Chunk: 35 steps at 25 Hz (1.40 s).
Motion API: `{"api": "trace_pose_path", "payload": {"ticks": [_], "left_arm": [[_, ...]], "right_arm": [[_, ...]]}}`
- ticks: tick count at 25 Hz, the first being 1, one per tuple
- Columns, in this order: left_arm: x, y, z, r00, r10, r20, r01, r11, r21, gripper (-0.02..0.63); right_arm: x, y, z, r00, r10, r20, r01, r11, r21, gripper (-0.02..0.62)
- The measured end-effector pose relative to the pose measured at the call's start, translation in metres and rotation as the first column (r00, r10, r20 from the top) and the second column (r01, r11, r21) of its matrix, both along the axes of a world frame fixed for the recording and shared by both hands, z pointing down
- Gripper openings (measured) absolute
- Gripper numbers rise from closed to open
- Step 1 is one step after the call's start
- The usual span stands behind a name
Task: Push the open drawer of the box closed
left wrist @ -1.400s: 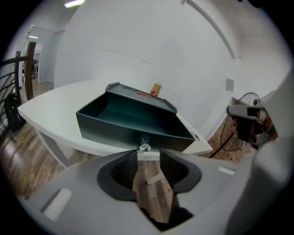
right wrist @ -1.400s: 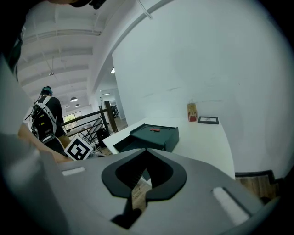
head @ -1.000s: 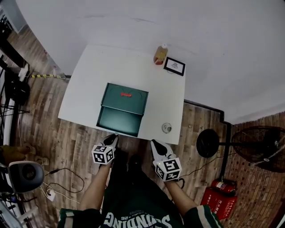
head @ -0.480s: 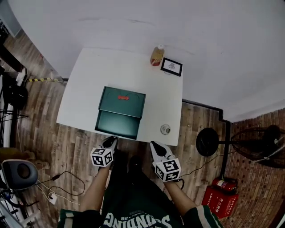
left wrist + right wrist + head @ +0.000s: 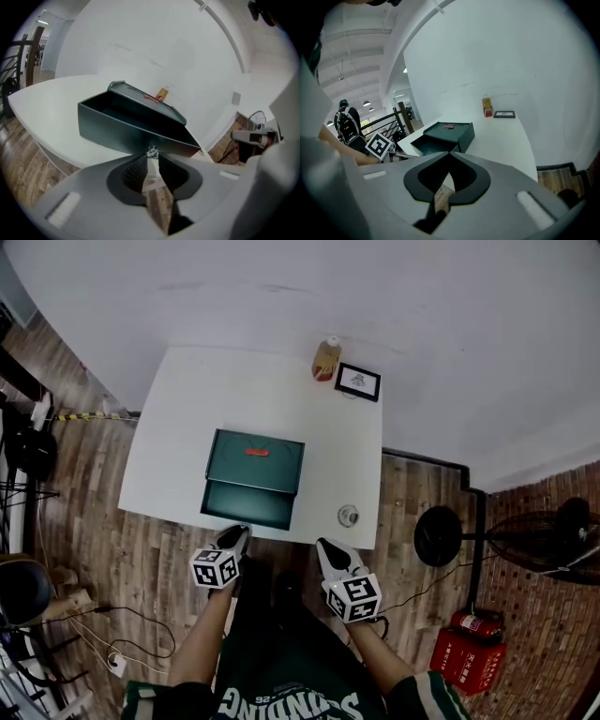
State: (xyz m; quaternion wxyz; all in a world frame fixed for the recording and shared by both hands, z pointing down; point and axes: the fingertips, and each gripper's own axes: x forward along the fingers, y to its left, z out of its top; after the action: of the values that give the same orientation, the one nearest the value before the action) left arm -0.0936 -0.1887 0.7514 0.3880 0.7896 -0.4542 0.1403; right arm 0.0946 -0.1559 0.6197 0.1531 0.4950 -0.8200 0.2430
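Dark green rectangular box (image 5: 255, 457) on white tabletop (image 5: 178, 427), its drawer (image 5: 248, 505) open toward near edge; left claw (image 5: 238, 532), narrowly parted and empty, lines up at small silver knob (image 5: 151, 152), likely for pushing; right claw (image 5: 323, 546) hangs aside, closed, empty.

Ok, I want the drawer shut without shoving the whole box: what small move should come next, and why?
Probably ease the left gripper forward against the drawer. It stands pulled out of the green box, and the small knob on its front lies just off the gripper's slightly parted tips.
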Motion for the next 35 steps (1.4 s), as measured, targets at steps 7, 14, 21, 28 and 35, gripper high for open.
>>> {"api": "trace_pose_path", "payload": {"ticks": [7,14,21,28,35], "left_arm": [[0.007,-0.026,0.002,1.000,0.018,-0.007,-0.018,1.000,-0.021,0.117],[0.016,-0.056,0.000,0.998,0.061,0.009,-0.060,0.997,-0.041,0.117],[0.019,-0.077,0.001,0.998,0.054,-0.030,-0.056,0.996,-0.068,0.117],[0.020,-0.091,0.000,0.998,0.045,-0.037,-0.048,0.995,-0.088,0.116],[0.024,-0.081,-0.007,0.996,0.062,-0.057,-0.065,0.996,-0.053,0.121]], "right_arm": [[0.003,-0.006,0.002,0.999,0.034,-0.001,-0.034,0.999,-0.009,0.002],[0.012,-0.012,0.004,0.996,0.085,-0.004,-0.085,0.996,-0.015,0.002],[0.020,-0.013,0.002,0.993,0.116,-0.008,-0.116,0.993,-0.008,0.002],[0.028,-0.004,0.002,0.991,0.130,-0.010,-0.130,0.991,-0.008,0.002],[0.029,0.006,0.002,0.994,0.113,-0.009,-0.113,0.994,-0.011,0.002]]}}
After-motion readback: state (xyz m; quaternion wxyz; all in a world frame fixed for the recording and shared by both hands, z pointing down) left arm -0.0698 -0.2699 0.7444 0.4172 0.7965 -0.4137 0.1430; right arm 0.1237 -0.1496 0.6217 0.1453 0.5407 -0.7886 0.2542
